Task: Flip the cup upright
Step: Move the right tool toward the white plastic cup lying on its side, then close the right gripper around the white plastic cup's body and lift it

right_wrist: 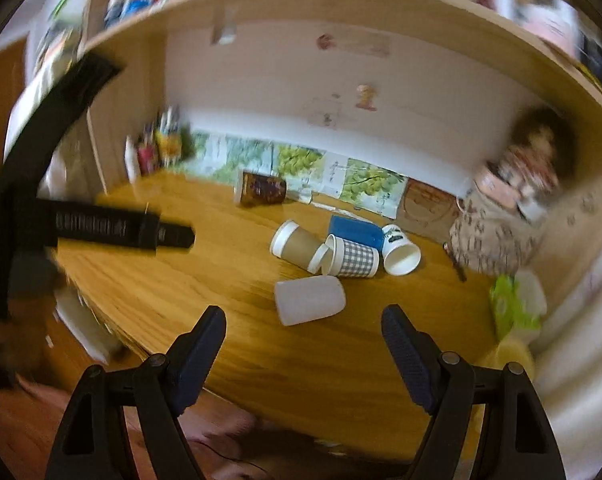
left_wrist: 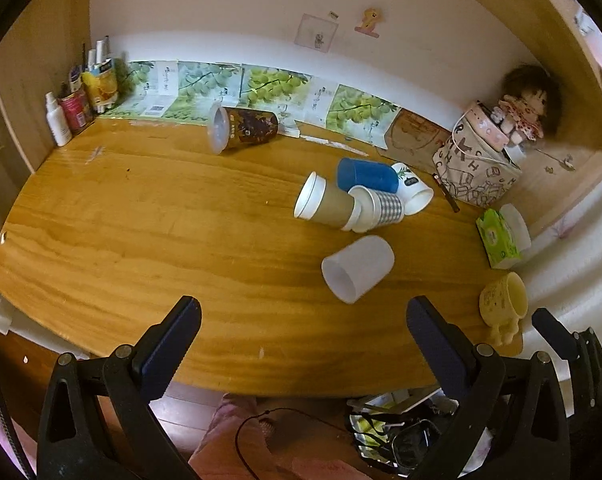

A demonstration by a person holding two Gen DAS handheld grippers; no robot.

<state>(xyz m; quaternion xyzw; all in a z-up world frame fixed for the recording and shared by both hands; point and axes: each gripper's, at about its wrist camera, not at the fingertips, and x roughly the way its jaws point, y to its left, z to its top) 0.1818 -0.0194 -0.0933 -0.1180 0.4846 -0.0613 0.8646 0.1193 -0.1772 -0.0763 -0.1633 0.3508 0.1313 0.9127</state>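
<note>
Both tongs (left_wrist: 303, 316) (right_wrist: 303, 326) gape wide, holding nothing.

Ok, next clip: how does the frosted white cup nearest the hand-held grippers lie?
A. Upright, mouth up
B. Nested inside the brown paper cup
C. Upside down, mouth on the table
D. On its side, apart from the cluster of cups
D. The frosted white cup lies on its side on the table, its open mouth showing, with bare wood between it and the brown paper cup.
</note>
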